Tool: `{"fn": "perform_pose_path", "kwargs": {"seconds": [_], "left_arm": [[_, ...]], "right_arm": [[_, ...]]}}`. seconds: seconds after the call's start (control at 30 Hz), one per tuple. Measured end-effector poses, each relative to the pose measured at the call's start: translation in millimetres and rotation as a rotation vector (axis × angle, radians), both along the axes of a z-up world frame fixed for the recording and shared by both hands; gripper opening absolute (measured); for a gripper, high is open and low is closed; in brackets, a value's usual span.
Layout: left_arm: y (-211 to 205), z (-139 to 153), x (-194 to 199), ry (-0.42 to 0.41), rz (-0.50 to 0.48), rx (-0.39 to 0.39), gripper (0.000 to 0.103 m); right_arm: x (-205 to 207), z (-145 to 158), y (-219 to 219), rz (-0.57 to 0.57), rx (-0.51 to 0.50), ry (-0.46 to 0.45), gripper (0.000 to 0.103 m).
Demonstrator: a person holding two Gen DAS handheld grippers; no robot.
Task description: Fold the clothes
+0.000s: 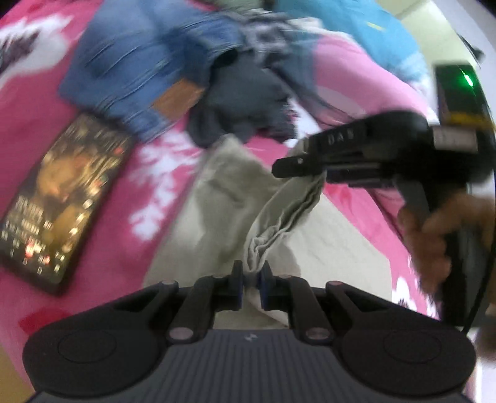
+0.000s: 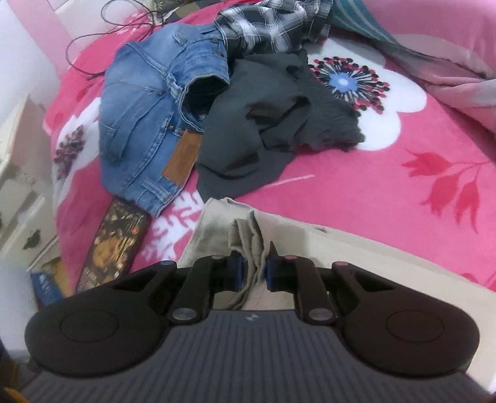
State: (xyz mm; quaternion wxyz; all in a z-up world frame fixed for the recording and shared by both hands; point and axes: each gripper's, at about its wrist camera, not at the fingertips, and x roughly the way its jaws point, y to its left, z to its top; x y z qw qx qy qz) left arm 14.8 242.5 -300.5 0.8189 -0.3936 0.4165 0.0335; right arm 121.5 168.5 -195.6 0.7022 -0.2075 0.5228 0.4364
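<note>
Pinching a bunched edge of the beige garment [image 1: 235, 192] between its closed jaws, the left gripper [image 1: 250, 283] holds the cloth lifted, and a taut, ridged band of it runs up to the right gripper [image 1: 297, 164], whose fingers are likewise clamped on gathered fabric. In the right wrist view that right gripper [image 2: 252, 272] shows the same folds of beige garment [image 2: 248, 238] squeezed between its pads. The rest of the garment lies spread on the pink floral blanket [image 2: 372, 192], partly raised. Beyond it sit a heap of denim jeans [image 2: 148, 124], a dark grey garment [image 2: 263, 124] and a plaid shirt [image 2: 272, 28], all crumpled; a book [image 2: 114, 248] lies just beside the beige cloth's near corner. The risks, as I judge them: each grip is on a wad and not a clean edge, so layers may slip out unevenly and skew the fold; pulling the two grippers apart could drag the lower part across the blanket into the book; and the left view's blur suggests quick motion, which makes a crooked crease likelier.
</note>
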Motion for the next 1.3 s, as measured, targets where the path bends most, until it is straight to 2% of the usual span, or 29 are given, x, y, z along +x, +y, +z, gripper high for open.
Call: {"fn": "perform_pose_path", "kwargs": {"seconds": [0.13, 0.4, 0.47, 0.5, 0.53, 0.57, 0.6, 0.7, 0.77, 0.87, 0.93, 1.03, 1.2, 1.3], "left_arm": [[5.9, -5.8, -2.0, 0.015, 0.029, -0.045, 0.010], [12.4, -12.4, -9.2, 0.039, 0.094, -0.114, 0.010], [14.4, -16.4, -11.0, 0.052, 0.107, -0.125, 0.010], [15.7, -18.7, -11.4, 0.058, 0.112, -0.133, 0.010], [17.4, -21.0, -11.1, 0.061, 0.115, -0.141, 0.010], [18.7, -22.7, -10.9, 0.061, 0.114, -0.148, 0.010], [19.8, -23.5, -10.8, 0.060, 0.112, -0.152, 0.010], [20.9, -20.3, -11.3, 0.053, 0.092, -0.139, 0.012], [21.6, -16.3, -11.4, 0.051, 0.079, -0.124, 0.013], [22.7, -12.5, -10.8, 0.053, 0.065, -0.112, 0.014], [23.8, -10.6, -9.8, 0.055, 0.060, -0.105, 0.014], [24.8, -6.7, -9.6, 0.050, 0.056, -0.077, 0.014], [22.1, -5.1, -10.0, 0.061, 0.044, -0.041, 0.013], [22.3, -1.7, -10.2, 0.067, 0.043, -0.026, 0.014]], "right_arm": [[-11.1, -24.1, 12.8, -0.015, 0.000, -0.047, 0.012], [-27.3, -28.8, 16.4, 0.009, 0.010, -0.080, 0.012], [-28.3, -33.5, 18.2, 0.016, 0.008, -0.075, 0.014], [-27.8, -37.2, 18.9, 0.019, 0.014, -0.060, 0.023], [-26.4, -38.9, 18.1, 0.013, 0.036, -0.038, 0.035], [-24.1, -38.6, 15.4, 0.009, 0.073, -0.006, 0.041], [-21.7, -38.1, 12.5, 0.006, 0.112, 0.028, 0.052], [-10.2, -24.4, -8.2, -0.030, 0.273, 0.089, 0.054], [2.2, -12.7, -30.1, -0.110, 0.380, 0.110, 0.054], [16.7, -0.1, -58.9, -0.170, 0.469, 0.123, 0.050], [14.1, -5.7, -60.0, -0.118, 0.425, 0.130, 0.028], [9.5, -15.0, -60.5, -0.036, 0.352, 0.141, 0.011], [-17.6, -47.7, -37.1, 0.108, 0.317, 0.168, 0.008], [-30.5, -60.5, -28.8, 0.129, 0.317, 0.167, 0.008]]}}
